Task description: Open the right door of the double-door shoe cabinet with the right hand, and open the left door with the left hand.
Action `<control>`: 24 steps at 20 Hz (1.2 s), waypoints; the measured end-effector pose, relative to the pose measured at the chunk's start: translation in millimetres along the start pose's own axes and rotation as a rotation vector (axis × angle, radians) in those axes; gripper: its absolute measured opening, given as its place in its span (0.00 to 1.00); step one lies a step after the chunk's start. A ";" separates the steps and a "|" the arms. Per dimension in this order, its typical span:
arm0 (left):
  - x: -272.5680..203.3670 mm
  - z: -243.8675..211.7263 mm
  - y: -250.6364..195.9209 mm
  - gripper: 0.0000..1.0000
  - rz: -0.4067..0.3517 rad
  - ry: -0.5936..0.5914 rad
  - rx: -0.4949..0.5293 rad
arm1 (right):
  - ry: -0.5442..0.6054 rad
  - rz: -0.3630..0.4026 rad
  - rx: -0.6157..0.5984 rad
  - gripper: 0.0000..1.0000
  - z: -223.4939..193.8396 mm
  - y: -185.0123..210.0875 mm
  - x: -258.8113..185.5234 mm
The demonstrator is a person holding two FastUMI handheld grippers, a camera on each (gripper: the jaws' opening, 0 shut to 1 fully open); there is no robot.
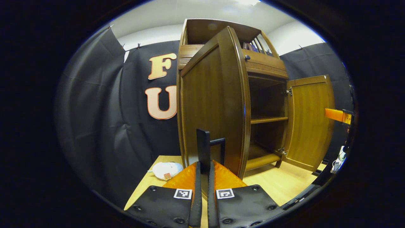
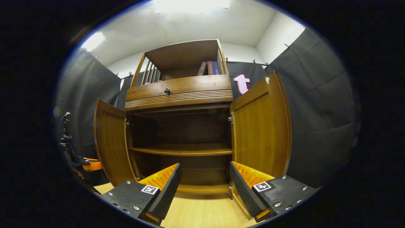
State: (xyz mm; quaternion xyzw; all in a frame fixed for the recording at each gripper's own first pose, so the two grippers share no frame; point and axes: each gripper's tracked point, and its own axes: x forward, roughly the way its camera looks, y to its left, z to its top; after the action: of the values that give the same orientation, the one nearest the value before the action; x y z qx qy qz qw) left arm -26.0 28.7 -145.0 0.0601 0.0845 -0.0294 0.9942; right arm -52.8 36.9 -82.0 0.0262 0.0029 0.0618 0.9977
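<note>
The wooden shoe cabinet (image 2: 180, 91) stands with both doors swung open. In the left gripper view the left door (image 1: 212, 104) is edge-on just ahead, and my left gripper (image 1: 204, 164) is shut on its black handle (image 1: 204, 142). The right door (image 1: 311, 120) hangs open farther off, with a finger of the right gripper (image 1: 340, 115) beside it. In the right gripper view my right gripper (image 2: 205, 167) is open with nothing between its fingers, facing the cabinet's inner shelf (image 2: 180, 151). The right door (image 2: 259, 126) is just to its right, the left door (image 2: 109, 142) at the far left.
A white plush toy (image 1: 166, 170) lies on the light wooden floor (image 1: 278, 183) left of the cabinet. A drawer with a dark knob (image 2: 166, 91) sits above the doors, and books (image 2: 208, 68) stand on the top shelf. Black cloth walls close in around.
</note>
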 end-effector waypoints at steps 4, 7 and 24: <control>-4.5 -3.3 17.9 0.14 0.007 -0.004 -0.028 | 0.004 0.033 0.001 0.93 -2.7 23.9 8.4; -7.7 -2.6 31.8 0.13 0.017 -0.005 -0.031 | 0.005 0.048 -0.015 0.93 -3.1 33.5 12.0; -11.3 -3.4 73.8 0.11 0.082 -0.008 -0.047 | 0.018 0.076 -0.014 0.93 -9.1 54.5 20.3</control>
State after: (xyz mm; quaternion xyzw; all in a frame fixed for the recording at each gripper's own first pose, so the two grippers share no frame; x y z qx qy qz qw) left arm -32.6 102.8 -138.0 0.0402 0.0786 0.0132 0.9960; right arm -39.4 93.9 -88.3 0.0187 0.0107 0.1002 0.9947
